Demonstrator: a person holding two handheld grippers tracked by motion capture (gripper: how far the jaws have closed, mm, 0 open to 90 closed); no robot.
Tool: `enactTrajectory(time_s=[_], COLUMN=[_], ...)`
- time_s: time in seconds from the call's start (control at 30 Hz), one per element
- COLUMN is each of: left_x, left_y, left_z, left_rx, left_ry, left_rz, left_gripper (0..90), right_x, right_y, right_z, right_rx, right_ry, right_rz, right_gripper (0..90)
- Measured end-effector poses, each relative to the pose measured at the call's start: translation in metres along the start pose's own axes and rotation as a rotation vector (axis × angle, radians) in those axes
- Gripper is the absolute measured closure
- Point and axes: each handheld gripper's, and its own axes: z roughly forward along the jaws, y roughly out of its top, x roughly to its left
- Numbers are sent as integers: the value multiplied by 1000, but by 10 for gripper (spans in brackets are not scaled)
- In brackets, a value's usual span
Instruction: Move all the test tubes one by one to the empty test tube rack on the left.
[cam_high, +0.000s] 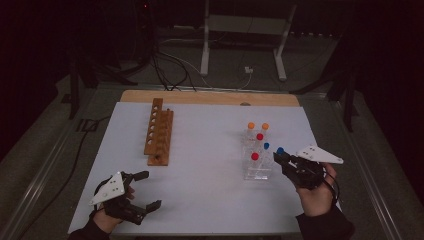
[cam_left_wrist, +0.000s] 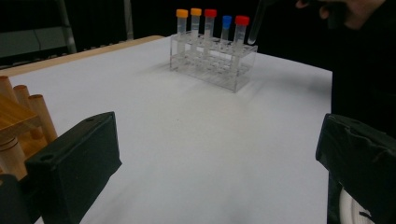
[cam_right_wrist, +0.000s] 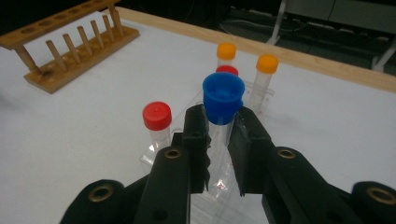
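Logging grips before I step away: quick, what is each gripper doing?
Left gripper: open, holding nothing.
Right gripper: closed on a blue-capped test tube, just above the clear rack.

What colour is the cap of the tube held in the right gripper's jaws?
Blue. The cap of the tube shows best in the right gripper view.

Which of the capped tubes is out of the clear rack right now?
The blue-capped tube clamped in the right gripper. It hangs beside the clear rack; the other blue-capped tube stands slotted in it.
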Motion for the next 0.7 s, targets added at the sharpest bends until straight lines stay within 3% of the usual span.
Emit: enactTrajectory(time_s=[0.2, 0.37, 0.4, 0.53, 0.7], left_x=[0, -3, -3, -4, -2], left_y=[1, 5, 6, 9, 16], left_z=[0, 2, 3, 6, 11], left_rx=[0, 17, 20, 40, 30], left_ry=[-1, -11, -29, -24, -62], left_rz=[-11, -22, -31, -27, -44], left_gripper=[5, 5, 5, 4, 5], right_x=[12, 29, 32, 45, 57], right_y=[2, 3, 2, -2, -9], right_z=[-5, -3, -2, 8, 21], right_rx=[13, 44, 48, 78, 107], right_ry=[40, 104, 116, 154, 214], right_rz=[-22, -54, -55, -83, -120], right_gripper=[768, 768, 767, 768, 768])
